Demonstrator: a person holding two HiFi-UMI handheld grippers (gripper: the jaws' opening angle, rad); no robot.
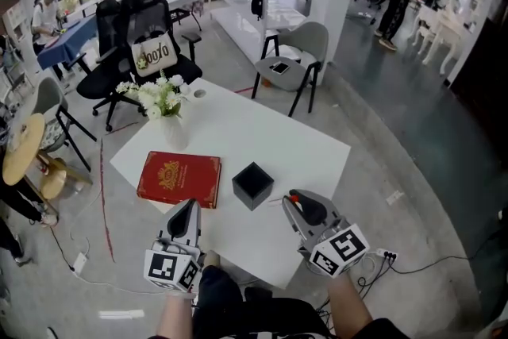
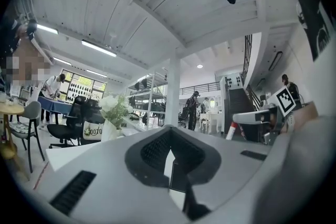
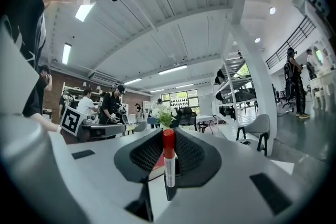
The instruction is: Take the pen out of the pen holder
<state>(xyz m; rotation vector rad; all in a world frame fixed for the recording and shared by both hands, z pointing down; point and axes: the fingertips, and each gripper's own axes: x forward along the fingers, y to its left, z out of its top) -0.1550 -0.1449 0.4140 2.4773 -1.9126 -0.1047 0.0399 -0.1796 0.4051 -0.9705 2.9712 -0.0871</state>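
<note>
Right gripper view: right claw [image 3: 169,136] grasps a red-capped white pen [image 3: 169,170] upright; left claw [image 2: 171,131] is clenched, empty.

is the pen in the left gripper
No, the red-capped pen is clamped between the jaws of the right gripper, while the left gripper holds nothing.

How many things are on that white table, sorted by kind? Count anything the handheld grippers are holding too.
red book: 1
black pen holder: 1
vase of white flowers: 1
small round object: 1
red-capped pen, clamped in the right gripper: 1
Total: 5
</note>
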